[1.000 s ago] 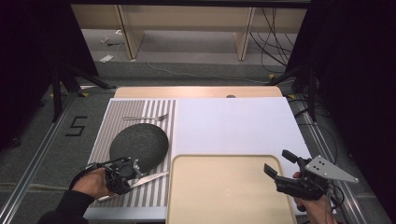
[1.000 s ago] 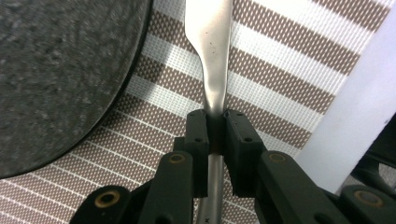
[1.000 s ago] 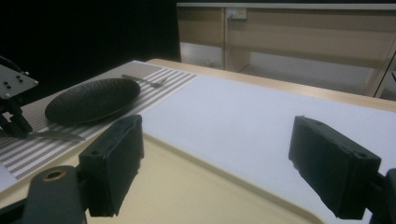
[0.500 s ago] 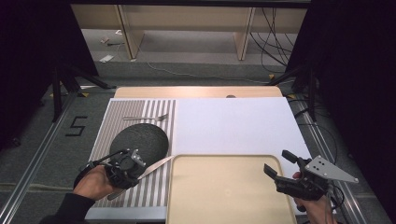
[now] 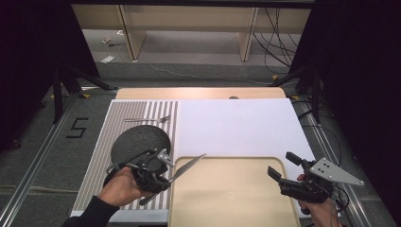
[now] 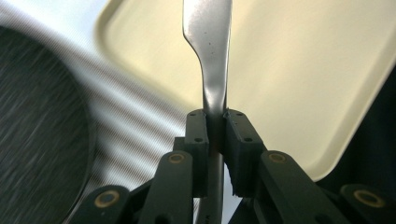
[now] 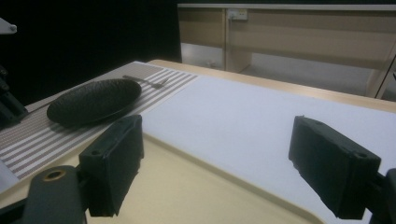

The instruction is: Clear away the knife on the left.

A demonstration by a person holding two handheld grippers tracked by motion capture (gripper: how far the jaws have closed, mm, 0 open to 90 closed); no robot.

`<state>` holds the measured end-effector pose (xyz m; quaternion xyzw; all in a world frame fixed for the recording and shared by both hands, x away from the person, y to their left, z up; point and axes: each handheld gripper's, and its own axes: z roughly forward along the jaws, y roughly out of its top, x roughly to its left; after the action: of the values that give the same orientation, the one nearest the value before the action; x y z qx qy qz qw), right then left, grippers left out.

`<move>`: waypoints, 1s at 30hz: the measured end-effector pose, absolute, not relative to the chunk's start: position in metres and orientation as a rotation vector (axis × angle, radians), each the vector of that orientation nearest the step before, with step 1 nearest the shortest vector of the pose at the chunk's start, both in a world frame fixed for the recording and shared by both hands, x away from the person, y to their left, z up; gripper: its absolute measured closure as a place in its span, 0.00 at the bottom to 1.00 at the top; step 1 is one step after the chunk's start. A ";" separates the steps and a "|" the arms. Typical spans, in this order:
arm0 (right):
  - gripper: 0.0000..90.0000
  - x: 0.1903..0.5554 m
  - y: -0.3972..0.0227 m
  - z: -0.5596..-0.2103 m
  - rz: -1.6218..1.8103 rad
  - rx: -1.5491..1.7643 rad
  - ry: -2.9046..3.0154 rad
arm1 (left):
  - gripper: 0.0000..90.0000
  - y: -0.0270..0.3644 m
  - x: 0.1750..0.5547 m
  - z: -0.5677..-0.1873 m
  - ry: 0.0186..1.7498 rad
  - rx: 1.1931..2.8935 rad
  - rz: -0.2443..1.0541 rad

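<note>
High view: the left gripper point(image 5: 163, 172) clenches a knife point(image 5: 188, 166) at the tray's point(image 5: 236, 189) left edge.
Its blade points over the tray, beside the dark plate point(image 5: 140, 142); the right gripper point(image 5: 283, 166) hangs released, jaws wide.

A lab or test studio set up for recording, not a home: black curtains point(image 5: 28, 71) hang at both sides of the frame, loose cables point(image 5: 279, 33) trail over grey carpet at upper right, and a taped number five point(image 5: 78, 127) marks the floor at left.
</note>
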<state>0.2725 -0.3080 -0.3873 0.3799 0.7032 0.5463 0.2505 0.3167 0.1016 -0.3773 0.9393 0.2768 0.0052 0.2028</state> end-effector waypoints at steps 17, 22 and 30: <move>0.21 0.271 -0.309 -0.387 1.489 1.031 1.916 | 0.89 0.033 0.326 -0.401 0.715 2.637 -0.238; 0.21 0.271 -0.308 -0.387 1.491 1.025 1.919 | 0.89 0.027 0.326 -0.406 0.712 2.636 -0.270; 0.21 0.272 -0.308 -0.387 1.488 1.017 1.923 | 0.89 0.016 0.328 -0.416 0.733 2.620 -0.323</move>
<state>0.2716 -0.3079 -0.3869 0.3736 0.7065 0.5465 0.2502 0.3284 0.0159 -0.4158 0.9371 0.2623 -0.1156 0.1994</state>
